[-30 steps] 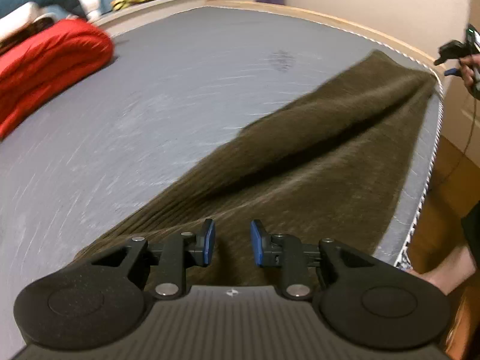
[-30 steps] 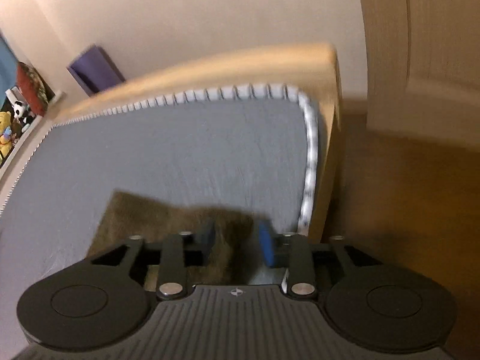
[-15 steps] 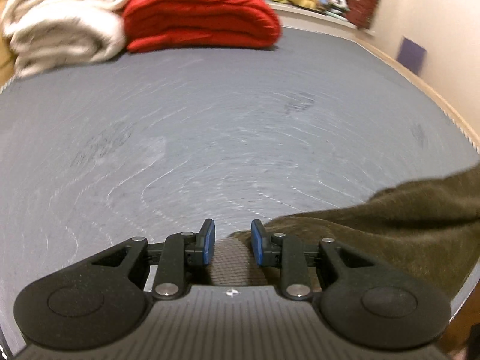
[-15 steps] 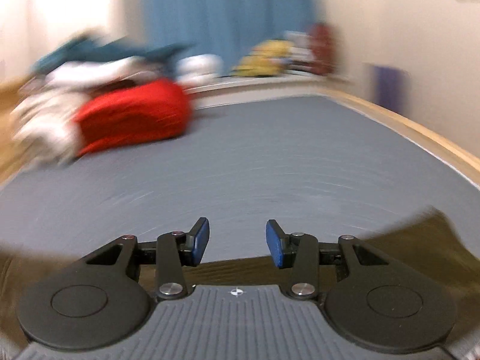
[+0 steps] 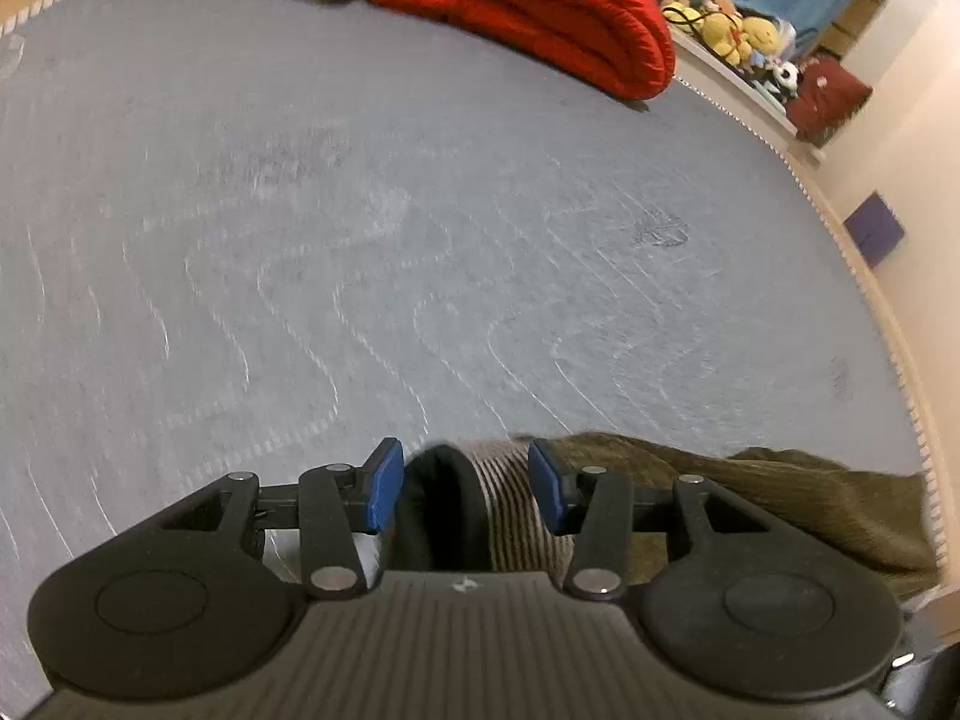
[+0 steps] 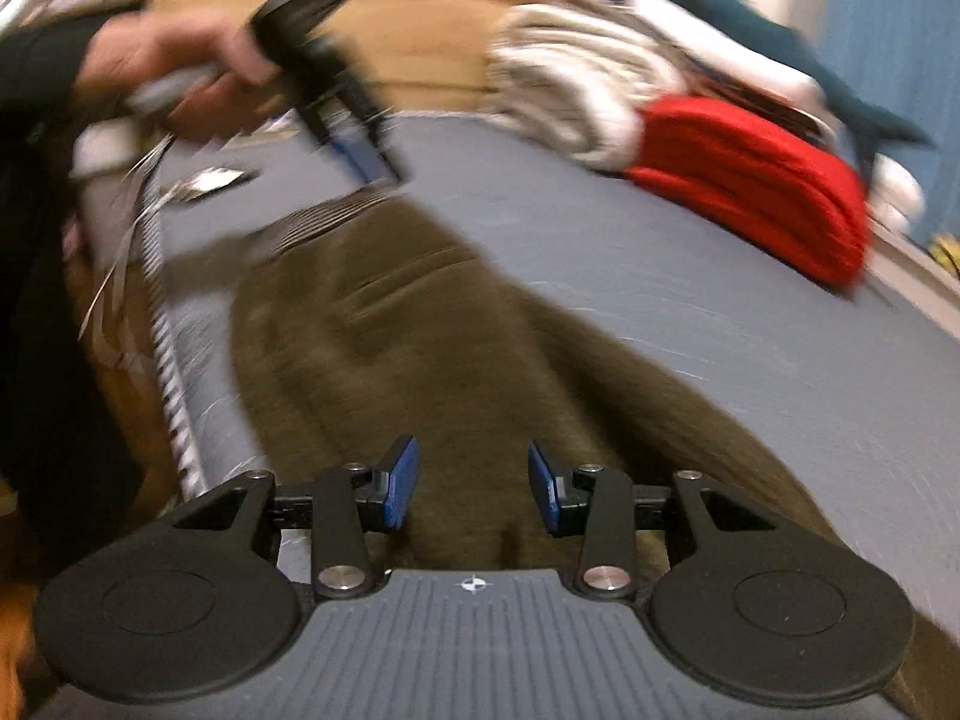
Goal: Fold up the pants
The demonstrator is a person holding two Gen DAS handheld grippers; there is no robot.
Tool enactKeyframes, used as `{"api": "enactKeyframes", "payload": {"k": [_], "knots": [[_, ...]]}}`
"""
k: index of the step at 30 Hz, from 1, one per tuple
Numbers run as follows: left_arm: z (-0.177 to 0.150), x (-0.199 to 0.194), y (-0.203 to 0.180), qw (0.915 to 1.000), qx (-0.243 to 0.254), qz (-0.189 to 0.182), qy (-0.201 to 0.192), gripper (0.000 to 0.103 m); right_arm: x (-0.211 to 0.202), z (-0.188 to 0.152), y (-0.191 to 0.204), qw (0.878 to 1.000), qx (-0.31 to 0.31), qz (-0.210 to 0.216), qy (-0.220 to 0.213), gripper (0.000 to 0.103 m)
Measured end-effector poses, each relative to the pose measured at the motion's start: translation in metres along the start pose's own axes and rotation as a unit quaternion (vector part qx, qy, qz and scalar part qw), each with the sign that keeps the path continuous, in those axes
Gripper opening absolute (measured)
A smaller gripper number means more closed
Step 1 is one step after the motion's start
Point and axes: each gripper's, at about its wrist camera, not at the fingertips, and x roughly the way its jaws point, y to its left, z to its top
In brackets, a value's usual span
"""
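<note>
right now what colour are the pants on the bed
Olive brown pants, with a striped waistband; right wrist view shows them best.

Both views are lit by warm, dim indoor light with a yellowish cast; its source lies outside the frames. In the left wrist view the grey mattress (image 5: 420, 210) is evenly lit, without glare, and only mildly smeared; its quilted stitching reads as curved streaks. Fisheye distortion bows the mattress edge into an arc, and the corners fall to black. The left claw (image 5: 462, 492) is sharp, with small highlights on its metal screws. The right wrist view is far blurrier: the person's hand (image 6: 174, 66), the red blanket (image 6: 756, 180) and the olive pants (image 6: 456, 348) all smear with motion, while the right claw (image 6: 471, 489) stays crisp. Soft shadow lies under both claws.
</note>
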Motion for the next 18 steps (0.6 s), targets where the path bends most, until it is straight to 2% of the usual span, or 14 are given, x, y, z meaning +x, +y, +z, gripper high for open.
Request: {"api": "enactKeyframes", "payload": {"k": [5,10,13,14,15,17,18], "knots": [[-0.006,0.009,0.002,0.9984,-0.01,-0.046,0.033,0.056,0.015,-0.004,0.002,0.998,-0.036,0.014,0.043,0.043],[-0.005,0.032,0.0,0.9973,-0.019,-0.056,0.044,0.056,0.022,-0.015,-0.002,0.997,-0.041,0.027,0.055,0.044],[-0.002,0.033,0.0,0.9978,-0.019,-0.058,0.026,0.043,0.025,-0.012,-0.003,0.997,-0.048,0.028,0.054,0.042],[-0.002,0.032,-0.003,0.9979,-0.014,-0.06,0.02,0.038,0.029,-0.012,-0.001,0.997,-0.053,0.029,0.051,0.032],[-0.002,0.027,-0.003,0.9981,-0.003,-0.06,0.011,0.031,0.03,-0.012,0.0,0.996,-0.062,0.029,0.049,0.018],[0.0,0.017,0.001,0.9977,-0.011,-0.066,-0.006,0.025,0.028,-0.008,0.001,0.996,-0.075,0.024,0.035,0.007],[0.003,0.009,0.005,0.9972,-0.021,-0.07,-0.017,0.016,0.025,-0.003,0.001,0.997,-0.075,0.026,0.025,0.006]]}}
